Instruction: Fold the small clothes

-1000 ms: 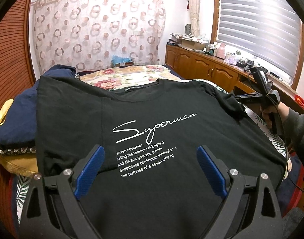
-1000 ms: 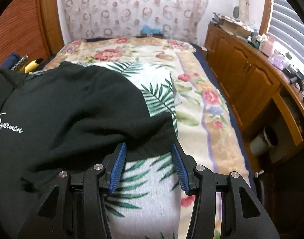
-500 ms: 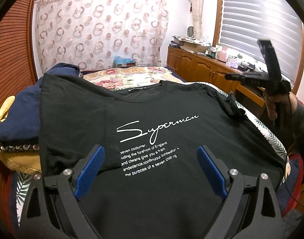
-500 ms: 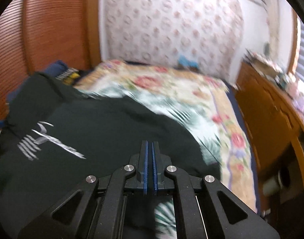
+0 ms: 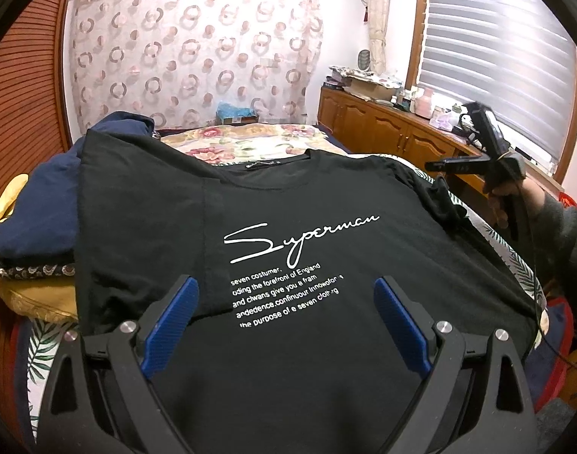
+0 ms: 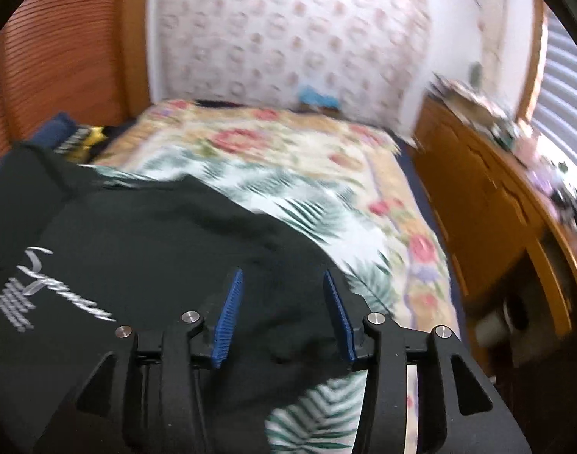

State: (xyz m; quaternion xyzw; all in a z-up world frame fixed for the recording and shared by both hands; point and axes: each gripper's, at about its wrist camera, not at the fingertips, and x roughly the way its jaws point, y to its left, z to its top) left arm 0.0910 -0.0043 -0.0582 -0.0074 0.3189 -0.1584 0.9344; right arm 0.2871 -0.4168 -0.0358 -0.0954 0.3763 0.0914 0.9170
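Right gripper is seen partly open above the black T-shirt; its jaws have just been opening, nothing is pinched between the blue pads, contact with the cloth cannot be told through blur. Left gripper is held wide open over the shirt's lower front, nothing gripped. Shirt is laid flat, print up, collar toward the curtain, hem toward the grippers, long axis along the bed. Its left sleeve overlaps a stack of folded clothes; the right sleeve is bunched near the bed edge. Bare floral bedspread is left beyond the collar and right of the shirt.
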